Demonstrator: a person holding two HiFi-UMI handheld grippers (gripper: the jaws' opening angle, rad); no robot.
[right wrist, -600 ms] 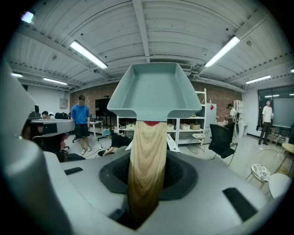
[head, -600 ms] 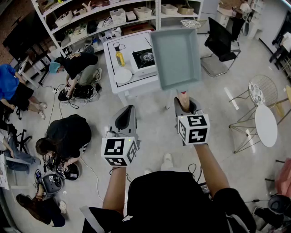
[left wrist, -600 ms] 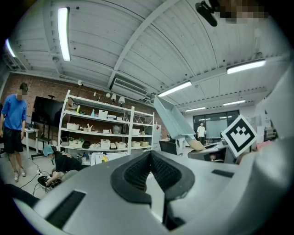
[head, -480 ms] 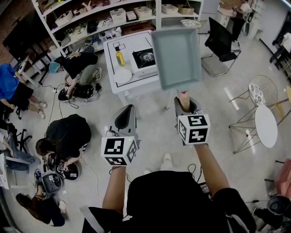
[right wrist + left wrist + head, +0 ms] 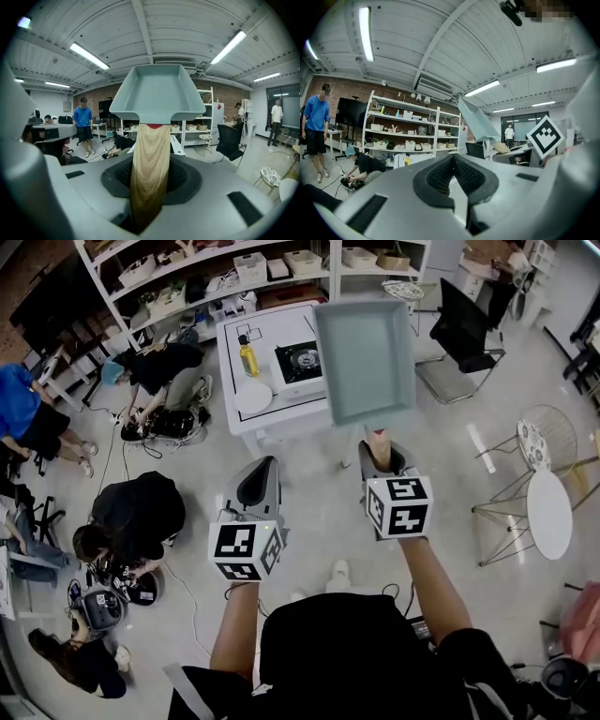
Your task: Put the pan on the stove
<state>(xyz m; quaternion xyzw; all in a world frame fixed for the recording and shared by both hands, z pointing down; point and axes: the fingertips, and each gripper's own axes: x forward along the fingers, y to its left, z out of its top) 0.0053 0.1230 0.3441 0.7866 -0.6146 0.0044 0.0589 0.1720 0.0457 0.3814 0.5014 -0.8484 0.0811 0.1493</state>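
A grey-blue rectangular pan is held up in the air, well short of the white table. My right gripper is shut on its wooden handle, and the pan's underside fills the middle of the right gripper view. The black stove sits on the table's right part, just left of the pan in the head view. My left gripper hangs beside the right one, shut and empty, with its pads meeting at the tip. The pan shows slanted at the right of the left gripper view.
A yellow bottle and a white plate stand on the table left of the stove. Shelves rise behind it. Several people sit or crouch on the floor at the left. A black chair and a round white table stand at the right.
The table, shelves and floor have shifted a little in the head view. Both grippers and the pan keep their places in the frame, and the grip on the handle is unchanged.
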